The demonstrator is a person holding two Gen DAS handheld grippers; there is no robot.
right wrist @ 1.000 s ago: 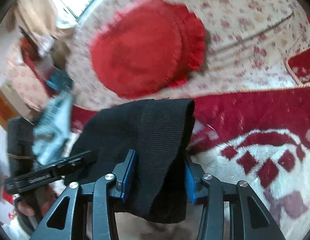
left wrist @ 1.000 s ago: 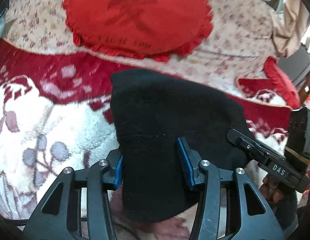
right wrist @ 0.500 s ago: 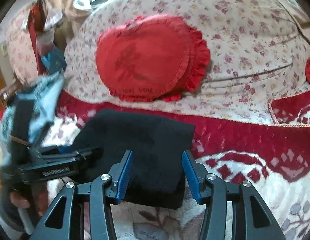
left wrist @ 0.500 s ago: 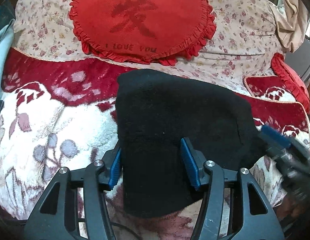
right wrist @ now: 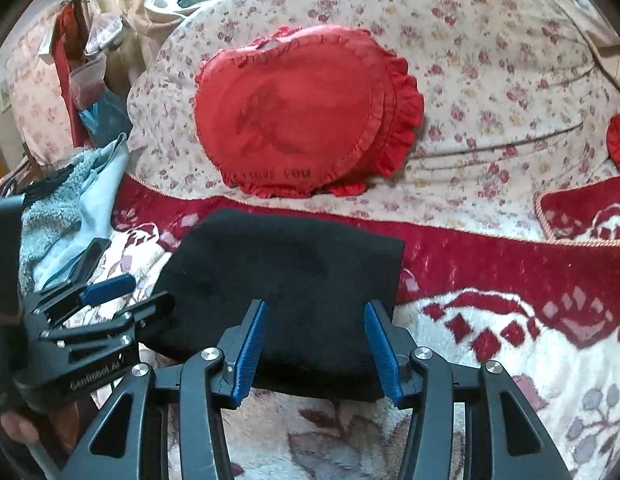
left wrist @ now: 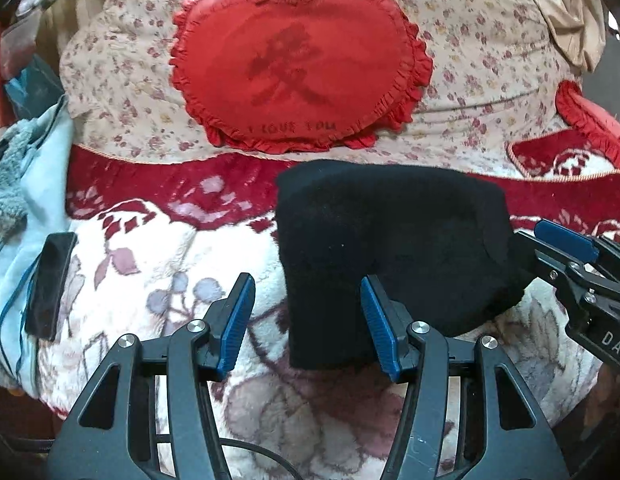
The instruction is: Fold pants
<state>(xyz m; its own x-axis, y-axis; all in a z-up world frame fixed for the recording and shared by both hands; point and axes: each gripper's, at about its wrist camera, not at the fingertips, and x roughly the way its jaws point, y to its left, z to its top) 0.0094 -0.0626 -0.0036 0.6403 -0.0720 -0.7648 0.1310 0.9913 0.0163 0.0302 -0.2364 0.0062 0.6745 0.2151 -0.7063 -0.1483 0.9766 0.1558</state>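
The black pants [left wrist: 390, 248] lie folded into a compact bundle on the red and white blanket [left wrist: 149, 264]. My left gripper [left wrist: 305, 320] is open and empty, with its right finger just over the near left corner of the bundle. My right gripper [right wrist: 316, 340] is open and empty at the near right edge of the pants [right wrist: 293, 280]. Each gripper shows in the other's view: the right one at the far right [left wrist: 566, 256], the left one at the lower left [right wrist: 105, 304].
A red heart-shaped cushion [left wrist: 297, 68] leans on the floral sofa back [left wrist: 490, 52]. A dark phone [left wrist: 49, 284] lies on the blanket's left side beside light blue and grey fabric [left wrist: 17, 184]. Another red cushion [left wrist: 590, 120] sits at the right.
Both grippers have let go of the pants and drawn back toward me. The folded bundle now rests flat on the blanket.
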